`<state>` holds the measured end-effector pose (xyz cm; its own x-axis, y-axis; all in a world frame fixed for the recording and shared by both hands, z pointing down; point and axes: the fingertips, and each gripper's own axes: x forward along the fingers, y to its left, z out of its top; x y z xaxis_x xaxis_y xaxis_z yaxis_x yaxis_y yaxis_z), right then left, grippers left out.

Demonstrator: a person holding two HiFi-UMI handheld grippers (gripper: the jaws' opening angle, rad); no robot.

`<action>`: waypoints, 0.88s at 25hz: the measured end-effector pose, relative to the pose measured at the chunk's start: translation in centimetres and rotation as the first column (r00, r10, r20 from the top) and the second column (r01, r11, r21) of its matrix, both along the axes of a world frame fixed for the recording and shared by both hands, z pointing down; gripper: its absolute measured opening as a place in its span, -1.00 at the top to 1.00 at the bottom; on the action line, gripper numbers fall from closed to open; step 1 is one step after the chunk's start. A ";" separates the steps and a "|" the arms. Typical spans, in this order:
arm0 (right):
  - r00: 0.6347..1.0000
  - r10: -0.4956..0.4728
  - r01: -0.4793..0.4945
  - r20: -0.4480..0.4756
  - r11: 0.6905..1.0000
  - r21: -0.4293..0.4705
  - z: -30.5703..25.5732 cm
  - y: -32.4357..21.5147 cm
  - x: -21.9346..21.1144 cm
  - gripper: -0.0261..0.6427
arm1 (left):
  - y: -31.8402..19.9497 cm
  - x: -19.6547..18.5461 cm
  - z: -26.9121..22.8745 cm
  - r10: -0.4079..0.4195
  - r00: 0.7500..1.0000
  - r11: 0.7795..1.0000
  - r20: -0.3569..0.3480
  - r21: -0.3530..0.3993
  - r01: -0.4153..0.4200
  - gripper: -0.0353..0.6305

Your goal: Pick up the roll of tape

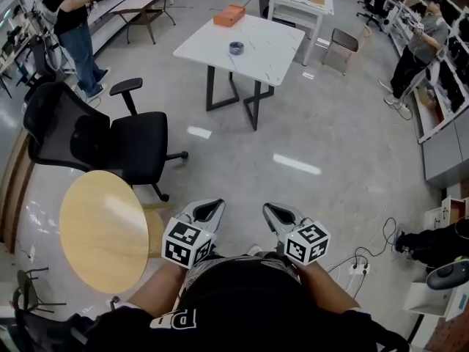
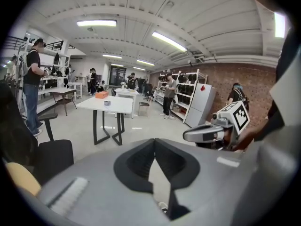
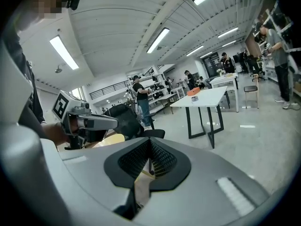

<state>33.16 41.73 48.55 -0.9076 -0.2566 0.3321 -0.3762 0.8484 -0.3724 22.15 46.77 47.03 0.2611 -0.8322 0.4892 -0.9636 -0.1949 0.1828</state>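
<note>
Held close against a person's black shirt, the left claw (image 1: 210,210) and the right claw (image 1: 274,211) point forward over a glossy grey floor (image 1: 315,130). Each carries a cube faced with black-and-white square markers. In the left gripper view the left claw's (image 2: 154,147) black ribbed pads meet at their tips with nothing between them. The right gripper view shows the right claw (image 3: 149,147) closed in the same way and also empty. White lettering on the shirt's hem is cut off and cannot be read.

The small grey roll of tape (image 1: 236,48) lies flat near the middle of a white rectangular desk (image 1: 271,46) with black legs, well apart from both claws across open floor. An orange rectangular box (image 1: 229,15) sits on the same desk at its far edge, apart from the tape. Any print on the box is too small to tell.

A black mesh-backed office chair (image 1: 110,141) stands to the person's left. Just beside it, nearer the person, is a round pale-wood side table (image 1: 102,229). A person in a black top and jeans (image 1: 69,28) stands at benches along the left wall, and a person in a grey top (image 1: 418,50) stands at shelving on the right.
</note>
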 end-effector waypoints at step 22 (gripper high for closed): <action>0.999 -0.018 0.019 0.040 0.999 -0.032 1.1 -3.2 5.7 0.94 | -2.1 6.5 0.1 -0.042 0.999 0.999 -0.004 -0.006 0.042 0.72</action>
<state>38.84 38.49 49.60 -0.9248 -0.2296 0.3033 -0.3450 0.8422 -0.4144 28.62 44.64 47.15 0.2278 -0.8394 0.4935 -0.9702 -0.1530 0.1877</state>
